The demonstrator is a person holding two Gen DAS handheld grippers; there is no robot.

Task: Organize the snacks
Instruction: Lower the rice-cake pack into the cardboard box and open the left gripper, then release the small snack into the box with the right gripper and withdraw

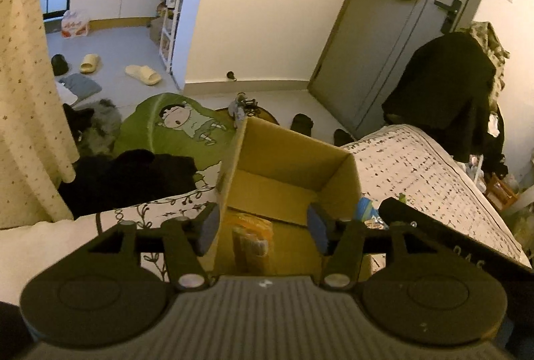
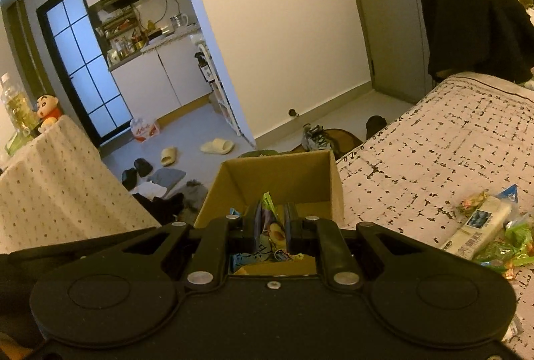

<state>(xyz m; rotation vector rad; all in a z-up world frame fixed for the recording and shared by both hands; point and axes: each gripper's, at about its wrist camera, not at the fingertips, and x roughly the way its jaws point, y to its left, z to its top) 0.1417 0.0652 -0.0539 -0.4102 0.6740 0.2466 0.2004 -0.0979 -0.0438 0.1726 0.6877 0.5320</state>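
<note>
An open cardboard box point(image 1: 293, 159) stands on the bed; it also shows in the right wrist view point(image 2: 277, 179). My left gripper point(image 1: 263, 226) is open and empty over the box's near side, above an orange snack packet point(image 1: 252, 236) lying inside. My right gripper point(image 2: 272, 224) is shut on a colourful snack packet point(image 2: 272, 231) with a fruit picture and holds it over the box. More snacks lie on the bed at the right: a long white packet point(image 2: 480, 226) and small green wrapped ones point(image 2: 514, 243). A blue wrapper point(image 1: 365, 209) lies beside the box.
The patterned bedspread point(image 2: 434, 153) stretches right. A cloth-covered table point(image 2: 56, 186) with a doll point(image 2: 48, 114) stands left. Clothes, slippers point(image 2: 217, 146) and a green cartoon cushion point(image 1: 173, 126) lie on the floor. A dark jacket point(image 1: 444, 93) hangs by the door.
</note>
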